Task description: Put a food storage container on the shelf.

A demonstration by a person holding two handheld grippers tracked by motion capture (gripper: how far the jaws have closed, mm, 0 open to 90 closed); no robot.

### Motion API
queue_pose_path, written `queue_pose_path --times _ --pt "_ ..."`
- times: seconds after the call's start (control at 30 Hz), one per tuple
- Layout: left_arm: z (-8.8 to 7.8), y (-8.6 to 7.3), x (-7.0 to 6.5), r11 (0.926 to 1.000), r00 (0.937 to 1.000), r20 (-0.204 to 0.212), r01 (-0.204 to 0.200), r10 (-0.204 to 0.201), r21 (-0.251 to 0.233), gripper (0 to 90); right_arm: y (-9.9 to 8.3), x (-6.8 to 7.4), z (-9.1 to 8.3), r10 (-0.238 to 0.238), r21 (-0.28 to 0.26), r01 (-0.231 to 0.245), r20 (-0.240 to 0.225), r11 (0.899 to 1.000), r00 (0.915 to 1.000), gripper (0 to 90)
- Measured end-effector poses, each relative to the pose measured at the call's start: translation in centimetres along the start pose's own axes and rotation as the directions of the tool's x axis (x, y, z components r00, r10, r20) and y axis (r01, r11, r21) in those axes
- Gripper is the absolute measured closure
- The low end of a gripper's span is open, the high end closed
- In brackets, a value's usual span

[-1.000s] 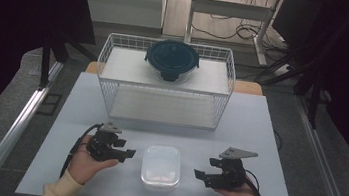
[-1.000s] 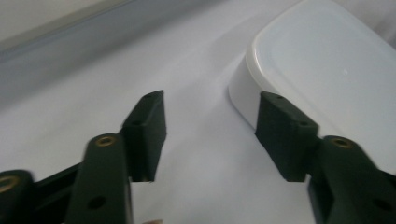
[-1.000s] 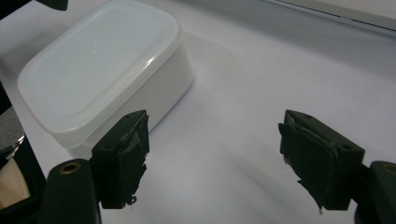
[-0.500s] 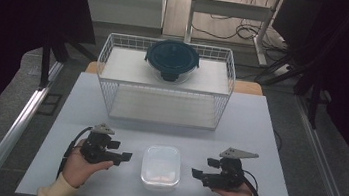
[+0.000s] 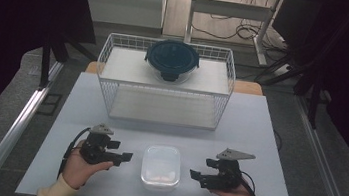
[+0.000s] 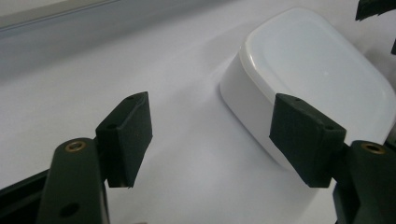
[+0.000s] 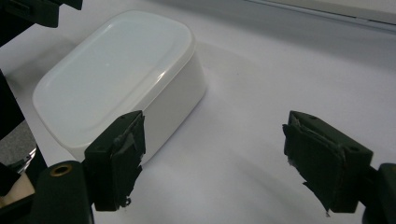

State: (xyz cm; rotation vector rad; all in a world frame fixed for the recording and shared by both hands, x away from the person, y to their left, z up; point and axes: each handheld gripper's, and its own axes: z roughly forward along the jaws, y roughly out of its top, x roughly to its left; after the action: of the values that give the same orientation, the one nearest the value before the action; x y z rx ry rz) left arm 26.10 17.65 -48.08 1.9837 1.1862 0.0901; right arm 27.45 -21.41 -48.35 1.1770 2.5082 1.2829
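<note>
High view shows the left gripper [image 5: 127, 157] and right gripper [image 5: 194, 173] flanking the white lidded container [image 5: 160, 166], jaws spread and empty, seemingly poised to grasp it.

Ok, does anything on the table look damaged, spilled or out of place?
One thing: the pads of the right gripper look worn, with frayed, peeling edges. Otherwise nothing stands out. The white box sits square and lidded between the grippers, and the round container rests level on the wire rack. No spills.

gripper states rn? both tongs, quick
Left tongs: open, just been opening, holding nothing; white container beside them.
Right tongs: open, holding nothing.
</note>
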Motion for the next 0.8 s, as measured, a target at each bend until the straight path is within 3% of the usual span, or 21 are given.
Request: queue_pose_path --times 0.17,0.27,0.4,0.53,0.8 --pt "0.0 -0.2 0.0 0.9983 0.9969 0.062 0.050 -0.048 -0.030 29.7 0.2 0.2 0.1 0.017 0.003 -0.017 -0.023 1.000 0.9996 21.8" --pt "0.3 -0.3 -0.5 0.9972 0.9957 0.075 0.059 -0.056 -0.046 30.4 0.2 0.2 0.2 0.050 0.000 -0.050 -0.047 0.999 0.9977 23.0" --pt "0.4 -0.5 -0.8 0.9940 0.9867 0.136 0.096 -0.089 -0.052 30.6 0.5 0.3 0.3 0.088 -0.006 -0.089 -0.089 0.996 0.9921 24.4" --pt "0.7 -0.7 -0.7 0.9884 0.9757 0.174 0.144 -0.133 -0.049 32.8 0.7 0.2 0.7 0.147 0.009 -0.148 -0.134 0.989 0.9800 28.6" --pt "1.9 -0.9 -0.5 0.9728 0.9390 0.265 0.231 -0.219 -0.015 36.4 1.0 -0.1 2.1 0.248 0.044 -0.244 -0.204 0.969 0.9471 33.7"
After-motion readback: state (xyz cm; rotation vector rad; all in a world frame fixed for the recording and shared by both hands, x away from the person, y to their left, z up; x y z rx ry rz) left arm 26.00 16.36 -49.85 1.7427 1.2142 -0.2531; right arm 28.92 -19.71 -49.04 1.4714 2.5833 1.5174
